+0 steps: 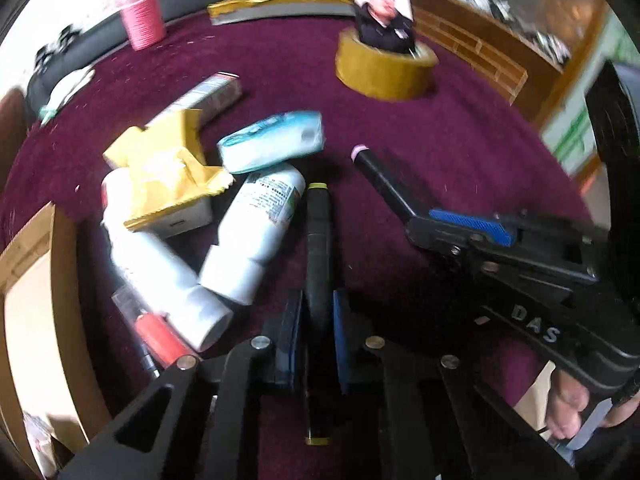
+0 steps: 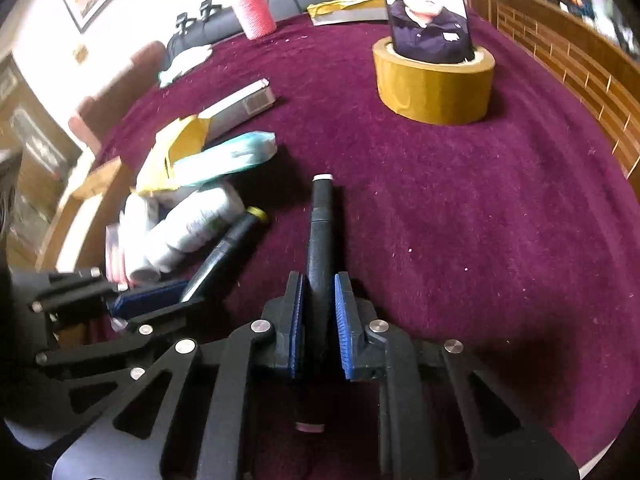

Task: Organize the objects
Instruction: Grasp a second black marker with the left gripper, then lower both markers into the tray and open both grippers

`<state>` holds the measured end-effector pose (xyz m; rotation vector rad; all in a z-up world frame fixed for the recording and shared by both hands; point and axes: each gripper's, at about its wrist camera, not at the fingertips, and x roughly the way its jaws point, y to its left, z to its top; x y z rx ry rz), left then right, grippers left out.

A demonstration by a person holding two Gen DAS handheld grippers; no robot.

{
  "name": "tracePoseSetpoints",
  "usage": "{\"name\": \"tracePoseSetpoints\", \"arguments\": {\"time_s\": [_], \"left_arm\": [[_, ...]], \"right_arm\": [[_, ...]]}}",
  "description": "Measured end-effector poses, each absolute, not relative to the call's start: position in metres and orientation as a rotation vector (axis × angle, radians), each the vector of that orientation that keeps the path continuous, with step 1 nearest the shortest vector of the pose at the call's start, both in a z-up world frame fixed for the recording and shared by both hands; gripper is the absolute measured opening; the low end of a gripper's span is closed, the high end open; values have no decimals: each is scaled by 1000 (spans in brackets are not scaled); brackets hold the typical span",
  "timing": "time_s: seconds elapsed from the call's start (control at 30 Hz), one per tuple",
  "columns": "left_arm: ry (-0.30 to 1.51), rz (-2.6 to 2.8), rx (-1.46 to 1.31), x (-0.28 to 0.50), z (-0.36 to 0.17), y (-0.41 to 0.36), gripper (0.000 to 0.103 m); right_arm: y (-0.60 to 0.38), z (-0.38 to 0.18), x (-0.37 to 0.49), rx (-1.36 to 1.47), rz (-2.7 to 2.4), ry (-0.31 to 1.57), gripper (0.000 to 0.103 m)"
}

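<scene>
Left wrist view: the left tongs point(image 1: 314, 332) pinch a black pen with a yellow tip point(image 1: 318, 240), beside two white bottles point(image 1: 256, 232) on the maroon bench point(image 1: 440, 140). The right tongs point(image 2: 319, 316) pinch another black pen, white-tipped point(image 2: 321, 232). A tape roll point(image 2: 434, 84) stands well apart.

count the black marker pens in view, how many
2: the yellow-capped marker is clamped in the left gripper beside the white bottles; the pink-capped marker is clamped in the right gripper. Others could hide in the pile.
</scene>
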<state>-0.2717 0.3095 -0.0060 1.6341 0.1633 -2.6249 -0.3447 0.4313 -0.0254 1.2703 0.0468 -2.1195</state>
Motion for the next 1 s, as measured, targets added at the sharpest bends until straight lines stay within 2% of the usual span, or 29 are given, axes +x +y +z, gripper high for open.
{"name": "tracePoseSetpoints", "arguments": {"time_s": [0.07,0.23,0.43,0.67,1.0], "left_arm": [[303,-2650,1595,-262,5,299,13],[520,-2689,1528,-239,26,284,13],[734,-2613,1345,-170,46,248,13],[733,-2378,1172,-83,68,192,13],[813,-2237,1096,-44,50,116,13]], "right_arm": [[433,-17,-342,1231,-2133,31,14],[432,6,-323,1158,-2135,22,14],[406,27,-279,1093,-2015,16,14],[342,37,-215,1014,-1847,140,14],[269,40,-182,993,-1752,253,15]]}}
